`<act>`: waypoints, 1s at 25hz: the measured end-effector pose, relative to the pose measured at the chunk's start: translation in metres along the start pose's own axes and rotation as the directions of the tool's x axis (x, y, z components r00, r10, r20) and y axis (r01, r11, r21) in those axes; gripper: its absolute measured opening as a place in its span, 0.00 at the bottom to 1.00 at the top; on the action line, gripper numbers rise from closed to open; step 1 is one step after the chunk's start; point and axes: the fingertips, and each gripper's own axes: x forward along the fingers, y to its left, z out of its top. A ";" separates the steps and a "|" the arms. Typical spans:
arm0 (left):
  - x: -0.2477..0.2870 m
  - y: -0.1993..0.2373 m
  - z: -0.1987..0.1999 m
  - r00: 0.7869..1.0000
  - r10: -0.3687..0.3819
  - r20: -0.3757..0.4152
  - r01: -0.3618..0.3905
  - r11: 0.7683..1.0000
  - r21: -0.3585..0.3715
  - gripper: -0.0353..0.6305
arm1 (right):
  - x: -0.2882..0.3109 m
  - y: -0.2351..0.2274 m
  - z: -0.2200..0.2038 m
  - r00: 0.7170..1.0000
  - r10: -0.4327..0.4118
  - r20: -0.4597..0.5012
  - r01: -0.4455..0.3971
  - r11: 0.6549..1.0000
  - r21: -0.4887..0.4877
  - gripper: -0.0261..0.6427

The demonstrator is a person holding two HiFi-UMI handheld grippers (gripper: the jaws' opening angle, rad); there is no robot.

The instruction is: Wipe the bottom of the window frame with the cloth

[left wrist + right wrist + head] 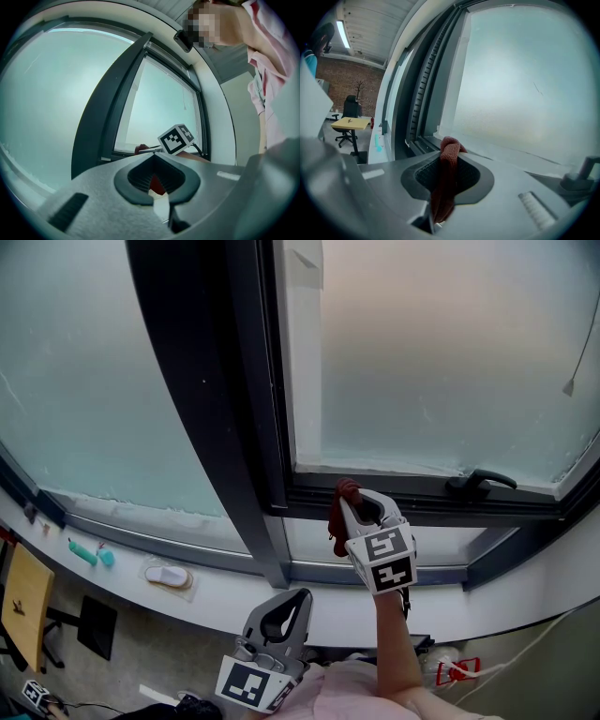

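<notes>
A red-brown cloth [337,518] is pinched in my right gripper [360,497], which is shut on it and held up at the dark bottom rail of the window frame [412,491]. The right gripper view shows the cloth [447,178] bunched between the jaws of the right gripper [449,151], its top fold close to the frame's lower track [420,144]; I cannot tell if it touches. My left gripper [302,597] hangs lower, near the person's body, shut and holding nothing. In its own view the left gripper [153,157] points up at the window and the right gripper's marker cube [176,138].
A black window handle [480,482] lies on the bottom rail to the right. A thick dark mullion [220,409] rises left of the gripper. The white sill [216,589] carries teal items [87,553] and a white object [169,575]. A yellow table [24,602] stands below left.
</notes>
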 end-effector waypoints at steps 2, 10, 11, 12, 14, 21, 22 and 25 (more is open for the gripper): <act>0.000 0.000 0.000 1.000 -0.004 0.000 0.004 1.000 -0.001 0.05 | -0.001 -0.002 -0.001 1.000 -0.004 -0.002 0.004 1.000 0.003 0.13; 0.003 -0.003 0.000 1.000 -0.019 0.000 0.019 1.000 -0.001 0.05 | -0.006 -0.011 -0.007 1.000 -0.023 -0.012 0.024 1.000 0.011 0.13; 0.003 -0.004 0.000 1.000 -0.021 0.000 0.021 1.000 -0.001 0.05 | -0.007 -0.012 -0.007 1.000 -0.025 -0.013 0.025 1.000 0.012 0.13; 0.004 -0.004 0.000 1.000 -0.022 0.000 0.022 1.000 -0.001 0.05 | -0.007 -0.012 -0.006 1.000 -0.025 -0.012 0.025 1.000 0.012 0.13; 0.004 -0.005 -0.001 1.000 -0.025 0.001 0.025 1.000 -0.001 0.05 | -0.008 -0.012 -0.005 1.000 -0.022 -0.007 0.022 1.000 0.010 0.13; 0.008 -0.010 -0.001 0.999 -0.041 0.000 0.041 0.999 -0.003 0.05 | -0.011 -0.018 -0.009 0.999 -0.029 -0.013 0.029 0.999 0.014 0.13; 0.009 -0.011 -0.001 0.999 -0.043 -0.001 0.043 0.999 -0.002 0.05 | -0.012 -0.018 -0.009 1.000 -0.029 -0.013 0.029 0.999 0.014 0.13; 0.010 -0.014 -0.002 0.999 -0.048 -0.005 0.048 0.999 -0.001 0.05 | -0.014 -0.022 -0.011 0.999 -0.033 -0.015 0.033 0.999 0.015 0.13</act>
